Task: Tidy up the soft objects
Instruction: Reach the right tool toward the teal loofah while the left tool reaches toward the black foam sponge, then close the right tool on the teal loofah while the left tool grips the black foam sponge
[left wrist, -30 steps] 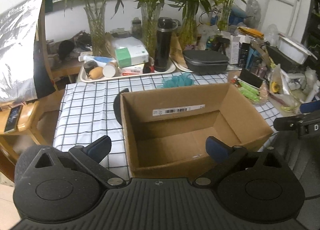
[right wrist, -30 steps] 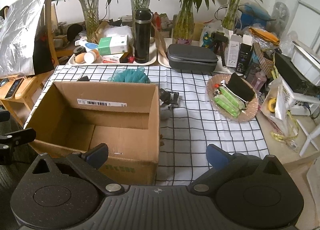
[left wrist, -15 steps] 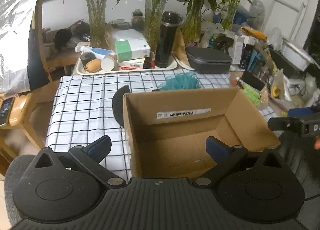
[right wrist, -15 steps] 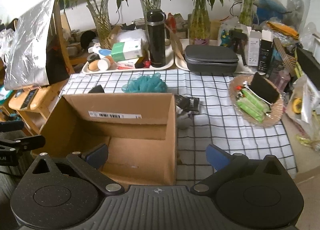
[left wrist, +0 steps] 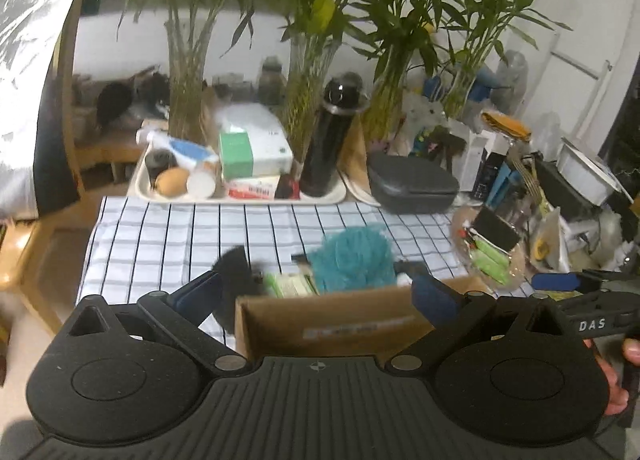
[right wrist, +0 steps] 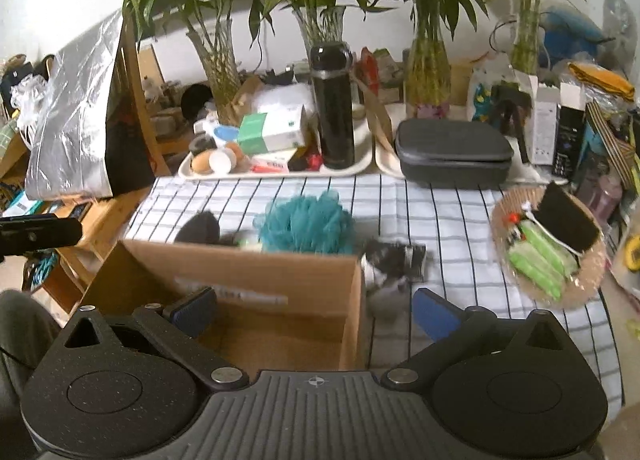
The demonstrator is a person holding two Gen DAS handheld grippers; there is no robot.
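An open cardboard box (left wrist: 332,316) (right wrist: 256,280) stands on the checked tablecloth. Behind it lie a teal mesh bath puff (left wrist: 352,260) (right wrist: 306,221), a black fuzzy object (left wrist: 236,276) (right wrist: 198,227), a green-and-white packet (left wrist: 290,286) and a black-and-white soft item (right wrist: 394,262) at the box's right corner. My left gripper (left wrist: 316,296) is open and empty above the box's far wall. My right gripper (right wrist: 314,310) is open and empty over the box's right side.
A tray (right wrist: 356,167) with a black flask (right wrist: 332,107), boxes and cups stands at the back, beside a dark case (right wrist: 452,153). Vases of bamboo (right wrist: 428,71) line the rear. A woven plate (right wrist: 548,248) of green packets lies to the right.
Both grippers have risen and moved forward over the box. The objects behind the box have come into view and the box's inside has dropped out of the left view.
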